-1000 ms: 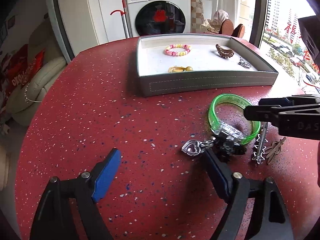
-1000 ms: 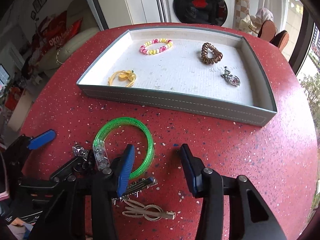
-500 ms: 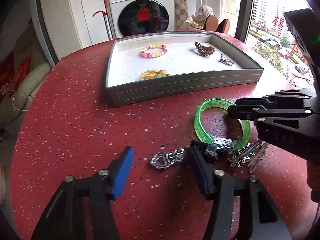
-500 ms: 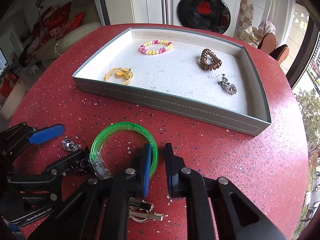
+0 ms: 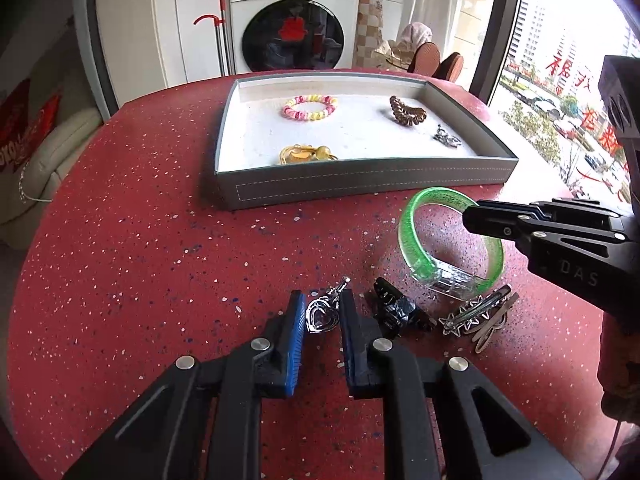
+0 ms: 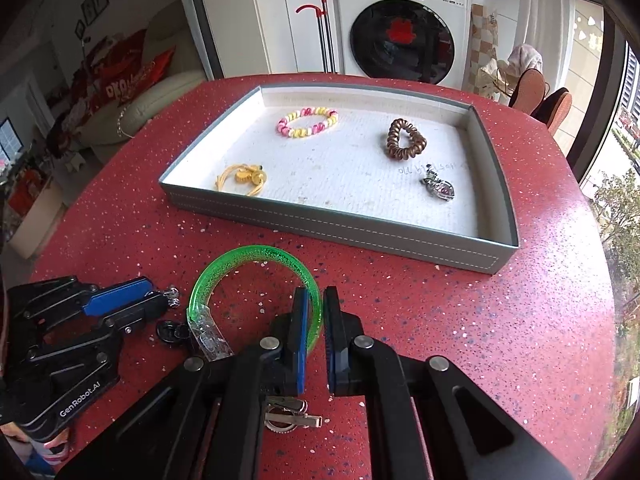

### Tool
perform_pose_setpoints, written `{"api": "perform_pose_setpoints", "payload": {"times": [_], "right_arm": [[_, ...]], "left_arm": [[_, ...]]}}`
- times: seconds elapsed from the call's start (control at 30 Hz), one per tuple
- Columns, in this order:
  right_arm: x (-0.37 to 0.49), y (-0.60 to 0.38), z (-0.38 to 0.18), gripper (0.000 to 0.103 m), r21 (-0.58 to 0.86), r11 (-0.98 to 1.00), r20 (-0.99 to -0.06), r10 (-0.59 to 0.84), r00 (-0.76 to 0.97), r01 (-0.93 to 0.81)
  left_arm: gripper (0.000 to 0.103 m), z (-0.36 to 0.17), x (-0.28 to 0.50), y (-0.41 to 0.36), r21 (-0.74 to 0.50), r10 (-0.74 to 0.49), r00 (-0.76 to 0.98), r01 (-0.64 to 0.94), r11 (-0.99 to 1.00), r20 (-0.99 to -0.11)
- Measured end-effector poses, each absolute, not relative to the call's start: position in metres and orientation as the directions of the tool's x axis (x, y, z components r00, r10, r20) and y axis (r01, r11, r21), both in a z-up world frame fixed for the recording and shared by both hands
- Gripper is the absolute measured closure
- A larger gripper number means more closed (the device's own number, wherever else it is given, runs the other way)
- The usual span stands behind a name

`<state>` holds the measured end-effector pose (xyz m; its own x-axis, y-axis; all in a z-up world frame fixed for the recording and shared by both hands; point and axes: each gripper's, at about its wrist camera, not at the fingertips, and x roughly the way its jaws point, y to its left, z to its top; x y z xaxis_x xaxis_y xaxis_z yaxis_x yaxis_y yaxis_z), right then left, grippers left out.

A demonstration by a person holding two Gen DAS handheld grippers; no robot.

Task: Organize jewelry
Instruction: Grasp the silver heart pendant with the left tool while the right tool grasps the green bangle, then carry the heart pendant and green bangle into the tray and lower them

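Left claw (image 5: 320,312) closing around heart pendant (image 5: 320,317), right claw (image 6: 315,320) clamping green bangle (image 6: 224,272)

Place: a home is indicated.
Evidence: a white front-loading washing machine (image 5: 294,26), a cream leather sofa (image 6: 160,100) and a round red speckled table (image 5: 140,240) are seen.

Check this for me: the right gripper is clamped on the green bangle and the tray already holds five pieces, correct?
Not quite. The right gripper is clamped on the green bangle, but the right wrist view shows four pieces in the tray, not five.
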<state>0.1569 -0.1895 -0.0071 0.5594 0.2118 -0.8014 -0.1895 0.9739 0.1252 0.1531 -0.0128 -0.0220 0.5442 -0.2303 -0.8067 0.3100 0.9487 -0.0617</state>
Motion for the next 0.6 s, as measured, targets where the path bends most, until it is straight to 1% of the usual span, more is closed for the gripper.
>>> {"api": "perform_pose_setpoints", "payload": {"times": [0.27,0.6], "right_arm": [[0.149,-0.2,0.005,0.095,0.162,0.97,-0.783,0.239,0.574,-0.183],[0.139,-0.208,0.018,0.095,0.199,0.962,-0.762,0.271,0.588,-0.185]], "left_arm": [[0.068,-0.02,0.148,-0.01,-0.061,-0.222,0.555,0.293,0.954,-0.802],[0.068,0.0,0.141,-0.007,-0.057,-0.219,0.6,0.276,0.959,-0.77]]}}
